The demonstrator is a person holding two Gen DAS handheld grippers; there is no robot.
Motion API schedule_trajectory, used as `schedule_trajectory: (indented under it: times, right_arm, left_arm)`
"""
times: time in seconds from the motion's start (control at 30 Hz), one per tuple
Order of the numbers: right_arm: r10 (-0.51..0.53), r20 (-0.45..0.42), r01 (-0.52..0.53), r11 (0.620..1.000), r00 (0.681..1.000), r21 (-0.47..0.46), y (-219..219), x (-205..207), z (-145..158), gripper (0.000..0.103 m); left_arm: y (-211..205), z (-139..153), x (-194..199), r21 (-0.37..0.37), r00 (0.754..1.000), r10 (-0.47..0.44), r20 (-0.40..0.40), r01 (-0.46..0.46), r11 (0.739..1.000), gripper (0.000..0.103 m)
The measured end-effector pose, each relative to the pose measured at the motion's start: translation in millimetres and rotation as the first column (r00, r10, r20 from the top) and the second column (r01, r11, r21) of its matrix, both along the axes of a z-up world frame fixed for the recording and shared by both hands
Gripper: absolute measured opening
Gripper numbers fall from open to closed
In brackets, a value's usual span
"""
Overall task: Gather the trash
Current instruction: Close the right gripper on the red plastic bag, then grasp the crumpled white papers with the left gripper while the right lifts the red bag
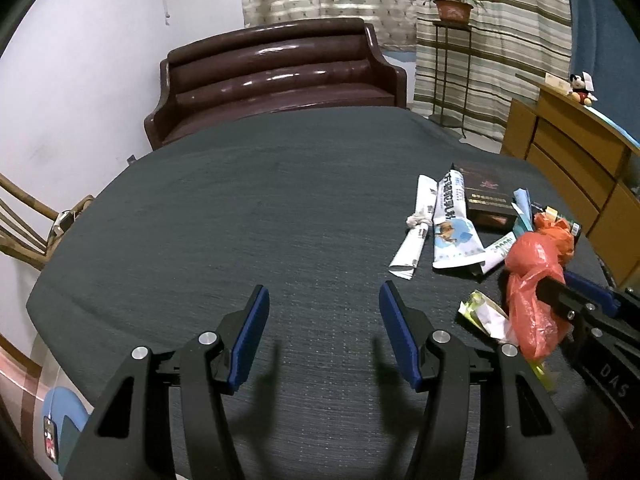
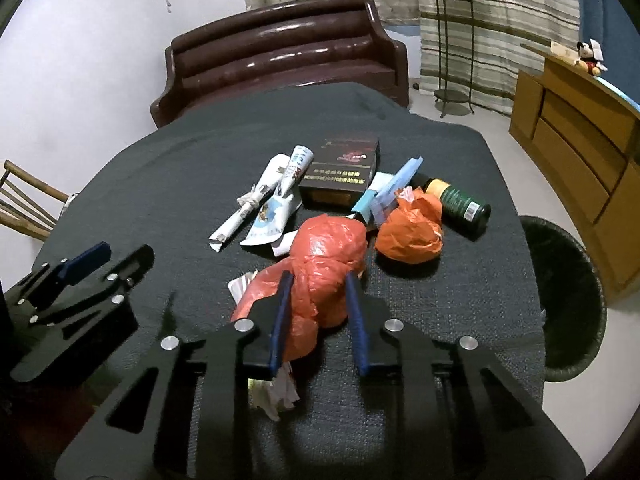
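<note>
Trash lies on a table with a dark cloth (image 1: 240, 220). My right gripper (image 2: 320, 280) is shut on a red plastic bag (image 2: 324, 264), which bulges between its blue pads; the bag also shows in the left wrist view (image 1: 532, 292). A second orange bag (image 2: 410, 232), a dark box (image 2: 340, 172), rolled white papers (image 2: 260, 196), blue paper strips (image 2: 392, 188) and a green can (image 2: 460, 204) lie beyond. Crumpled paper (image 2: 276, 392) lies under the right gripper. My left gripper (image 1: 324, 300) is open and empty over bare cloth, left of the pile.
A dark mesh waste bin (image 2: 568, 296) stands on the floor right of the table. A brown sofa (image 1: 276, 76) is behind the table, a wooden cabinet (image 1: 576, 160) at the right, a wooden chair (image 1: 20, 224) at the left.
</note>
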State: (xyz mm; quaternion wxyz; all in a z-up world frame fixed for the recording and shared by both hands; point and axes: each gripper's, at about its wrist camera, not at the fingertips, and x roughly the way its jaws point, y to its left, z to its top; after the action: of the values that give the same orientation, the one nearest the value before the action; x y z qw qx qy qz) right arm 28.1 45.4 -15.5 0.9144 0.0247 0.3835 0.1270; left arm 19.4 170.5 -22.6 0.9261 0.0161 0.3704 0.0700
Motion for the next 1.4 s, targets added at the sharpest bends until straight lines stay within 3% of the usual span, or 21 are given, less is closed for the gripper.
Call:
schedule_trajectory:
  times: [0.4, 0.7, 1.07, 1.23, 1.4]
  right_arm:
    - [-0.020, 0.097, 0.022, 1.000, 0.995, -0.014, -26, -16, 27, 0.024]
    - [-0.081, 0.126, 0.085, 0.996, 0.989, -0.027, -80, -28, 31, 0.024]
    - [-0.100, 0.106, 0.102, 0.995, 0.989, -0.013, -117, -30, 18, 0.024]
    - [-0.102, 0.096, 0.102, 0.995, 0.990, -0.002, -123, -30, 14, 0.024]
    - [-0.109, 0.098, 0.110, 0.994, 0.989, 0.002, -127, -29, 13, 0.024]
  left_arm:
    - [-24, 3, 1, -0.017, 0.999, -0.045, -0.014, 0.045, 0.999, 0.057]
    - [-66, 7, -2, -0.013, 0.994, -0.104, -0.018, 0.104, 0.994, 0.057]
    - [-98, -24, 5, -0.012, 0.987, -0.110, -0.116, 0.109, 0.994, 0.056]
    - [-95, -27, 5, -0.037, 0.987, -0.111, -0.119, 0.108, 0.994, 0.032]
    - [-93, -26, 3, -0.046, 0.987, -0.120, -0.103, 0.116, 0.992, 0.023]
